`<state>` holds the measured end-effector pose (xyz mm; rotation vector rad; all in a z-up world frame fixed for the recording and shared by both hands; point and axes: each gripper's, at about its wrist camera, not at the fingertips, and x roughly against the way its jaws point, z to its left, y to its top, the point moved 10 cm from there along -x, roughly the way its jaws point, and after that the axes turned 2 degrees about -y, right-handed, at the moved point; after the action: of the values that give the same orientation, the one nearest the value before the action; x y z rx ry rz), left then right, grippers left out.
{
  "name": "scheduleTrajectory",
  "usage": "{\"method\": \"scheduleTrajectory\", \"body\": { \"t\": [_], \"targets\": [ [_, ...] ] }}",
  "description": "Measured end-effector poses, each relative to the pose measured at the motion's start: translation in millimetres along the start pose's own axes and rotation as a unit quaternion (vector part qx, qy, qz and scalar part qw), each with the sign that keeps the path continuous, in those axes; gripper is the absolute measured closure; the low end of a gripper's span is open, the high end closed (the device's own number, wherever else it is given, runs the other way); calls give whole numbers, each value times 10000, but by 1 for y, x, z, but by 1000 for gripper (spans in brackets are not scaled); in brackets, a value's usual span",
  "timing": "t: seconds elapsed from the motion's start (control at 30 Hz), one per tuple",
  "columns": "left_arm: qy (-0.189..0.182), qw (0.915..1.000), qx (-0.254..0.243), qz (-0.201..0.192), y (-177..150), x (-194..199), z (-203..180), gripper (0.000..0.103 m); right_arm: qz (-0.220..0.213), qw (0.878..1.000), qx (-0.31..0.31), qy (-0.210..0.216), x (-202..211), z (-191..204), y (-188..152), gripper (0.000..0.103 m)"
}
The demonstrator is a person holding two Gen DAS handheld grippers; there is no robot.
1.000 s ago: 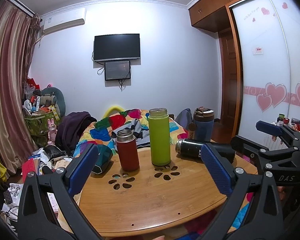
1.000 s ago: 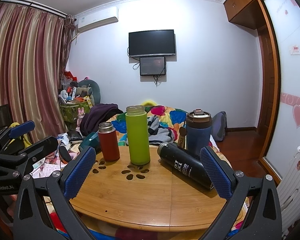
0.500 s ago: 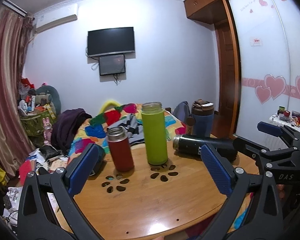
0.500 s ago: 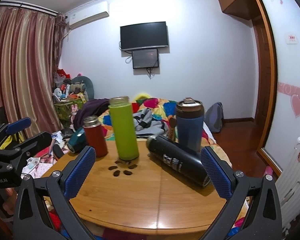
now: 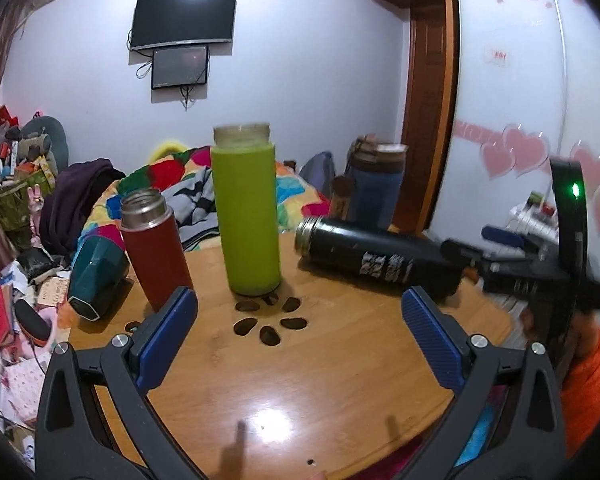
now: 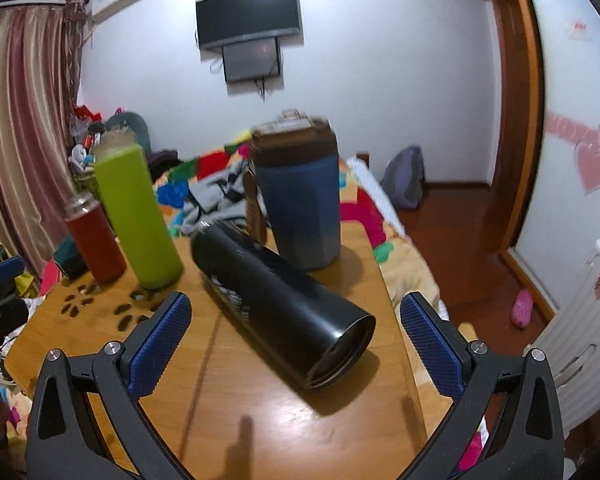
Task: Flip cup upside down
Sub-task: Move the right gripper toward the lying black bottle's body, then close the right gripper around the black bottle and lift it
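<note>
A black bottle (image 6: 280, 304) lies on its side on the round wooden table (image 6: 260, 408); it also shows in the left wrist view (image 5: 376, 260). A green bottle (image 5: 246, 216), a red bottle (image 5: 154, 248) and a blue tumbler (image 6: 300, 196) stand upright. My right gripper (image 6: 296, 340) is open, its blue pads on either side of the black bottle's near end without touching. My left gripper (image 5: 300, 332) is open and empty over the table, in front of the green bottle.
A dark green cup (image 5: 96, 272) lies on its side at the table's left edge. A bed with a colourful quilt (image 5: 172, 176) stands behind the table. Clutter (image 5: 12, 216) lies on the floor at left. A white radiator (image 6: 580, 328) stands at right.
Both grippers moved forward toward the table. The right one closed in on the lying black bottle, which now lies between its pads. Both stayed open.
</note>
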<state>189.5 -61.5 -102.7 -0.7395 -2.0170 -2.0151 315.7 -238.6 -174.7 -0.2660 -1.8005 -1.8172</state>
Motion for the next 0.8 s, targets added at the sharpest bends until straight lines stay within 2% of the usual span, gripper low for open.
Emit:
{"method": "scheduleTrajectory", "body": {
  "t": [0.17,0.33,0.4,0.43,0.57,0.7,0.8],
  "targets": [
    [106,9991,-65,409,-21,-24,4,0,425,9989,-16,179,-31,-18,-4,0],
    [-11,9982,31,603,-32,-36,6,0,721,9959,384,395,-49,-7,-12,0],
    [-9,9982,19,591,-34,-37,6,0,826,9939,552,488,-55,0,-15,6],
    [3,9984,9,574,-34,-36,6,0,873,9930,588,540,-58,2,-15,13],
    [66,9986,-31,524,-36,-39,7,0,1009,9892,865,612,-65,10,-20,15],
    [18,9985,4,545,-40,-40,7,0,1163,9835,1180,725,-61,16,-32,27],
    [-23,9984,-19,558,-43,-42,6,0,1141,9826,1188,854,-54,23,-38,34]
  ]
}}
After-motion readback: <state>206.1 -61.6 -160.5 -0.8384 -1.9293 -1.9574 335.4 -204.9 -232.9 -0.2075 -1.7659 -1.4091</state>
